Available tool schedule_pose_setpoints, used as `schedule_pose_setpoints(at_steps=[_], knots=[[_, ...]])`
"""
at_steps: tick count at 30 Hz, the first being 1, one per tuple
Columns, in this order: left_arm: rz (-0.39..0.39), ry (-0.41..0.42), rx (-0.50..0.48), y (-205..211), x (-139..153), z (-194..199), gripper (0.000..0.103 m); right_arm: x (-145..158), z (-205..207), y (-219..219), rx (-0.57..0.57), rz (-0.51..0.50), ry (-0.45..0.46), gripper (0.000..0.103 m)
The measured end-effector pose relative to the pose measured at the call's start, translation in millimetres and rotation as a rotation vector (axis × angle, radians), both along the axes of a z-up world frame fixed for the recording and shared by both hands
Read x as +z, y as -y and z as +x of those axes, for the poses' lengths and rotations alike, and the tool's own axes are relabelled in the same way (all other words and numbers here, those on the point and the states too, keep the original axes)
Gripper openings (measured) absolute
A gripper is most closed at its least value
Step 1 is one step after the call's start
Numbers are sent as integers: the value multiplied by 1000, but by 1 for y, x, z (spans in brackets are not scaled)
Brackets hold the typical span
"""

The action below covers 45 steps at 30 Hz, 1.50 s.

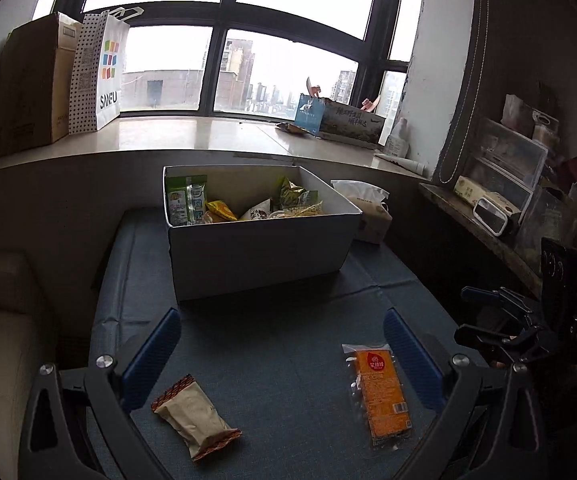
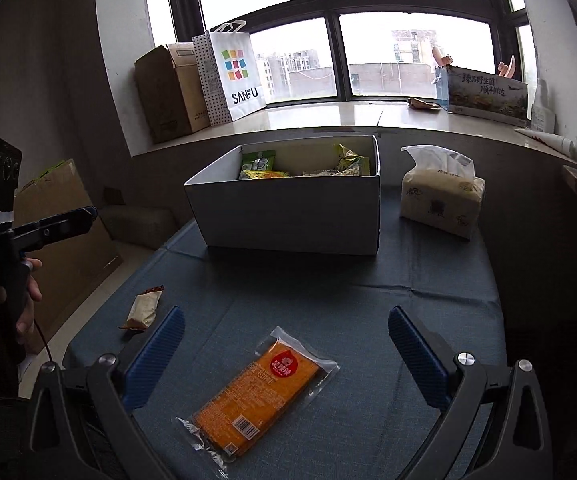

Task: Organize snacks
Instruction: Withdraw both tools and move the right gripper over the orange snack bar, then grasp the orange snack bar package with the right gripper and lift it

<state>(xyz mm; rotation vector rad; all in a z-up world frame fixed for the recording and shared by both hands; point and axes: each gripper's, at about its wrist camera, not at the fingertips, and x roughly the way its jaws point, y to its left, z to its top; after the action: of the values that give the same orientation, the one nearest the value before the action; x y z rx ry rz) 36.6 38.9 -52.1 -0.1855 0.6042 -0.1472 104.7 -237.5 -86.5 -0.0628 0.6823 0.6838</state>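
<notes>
A white box [image 1: 260, 256] [image 2: 292, 212] with several snack packets inside stands on the blue-covered table. On the cloth in front of it lie a beige snack packet [image 1: 194, 416] [image 2: 142, 310] and an orange snack packet [image 1: 380, 394] [image 2: 258, 392] in clear wrap. My left gripper [image 1: 282, 328] is open, with the beige packet near its left finger and the orange one near its right finger. My right gripper [image 2: 286, 326] is open above the orange packet. Neither holds anything.
A tissue pack [image 2: 440, 196] [image 1: 368, 208] sits right of the box. The window sill holds a cardboard box [image 1: 28, 84], a white paper bag [image 1: 100, 72] and a printed carton [image 2: 484, 90]. A cluttered shelf [image 1: 500, 200] runs along the right. A hand [image 2: 24, 300] holds the other gripper.
</notes>
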Motion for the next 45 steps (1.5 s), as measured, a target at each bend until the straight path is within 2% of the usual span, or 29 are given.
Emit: schedule_pose_setpoints(at_steps=[7, 12, 17, 22, 27, 29, 31, 36, 37, 38, 39, 40, 42, 45], knots=[[-11, -47, 22, -2, -16, -10, 103, -46, -20, -15, 67, -128, -57, 103], [-6, -59, 32, -4, -20, -11, 103, -76, -11, -36, 89, -223, -116, 103], [-5, -74, 35, -5, -24, -11, 103, -96, -3, -49, 105, -270, -154, 103], [0, -92, 28, -4, -29, -10, 103, -104, 10, -59, 103, -250, -186, 103], [8, -103, 36, -5, -33, -11, 103, -106, 4, -69, 112, -297, -170, 103], [4, -106, 41, -7, -34, -12, 103, -105, 0, -68, 115, -297, -159, 97], [3, -110, 49, -9, -36, -13, 103, -102, -3, -66, 124, -285, -145, 75], [-7, -122, 58, -12, -40, -12, 103, -98, -1, -64, 131, -250, -150, 66], [-6, -120, 57, -12, -40, -12, 103, -96, 1, -63, 127, -241, -151, 60], [-3, -118, 57, -12, -39, -13, 103, -92, 2, -61, 116, -229, -144, 53], [-3, -116, 57, -12, -39, -13, 103, -85, 4, -58, 101, -216, -124, 32], [-6, -114, 56, -13, -39, -13, 103, -78, 6, -55, 92, -195, -118, 29], [-16, -127, 65, -16, -43, -11, 103, -72, 12, -52, 82, -193, -119, 0], [-31, -137, 76, -21, -46, -11, 103, -71, 15, -50, 98, -185, -131, 0]])
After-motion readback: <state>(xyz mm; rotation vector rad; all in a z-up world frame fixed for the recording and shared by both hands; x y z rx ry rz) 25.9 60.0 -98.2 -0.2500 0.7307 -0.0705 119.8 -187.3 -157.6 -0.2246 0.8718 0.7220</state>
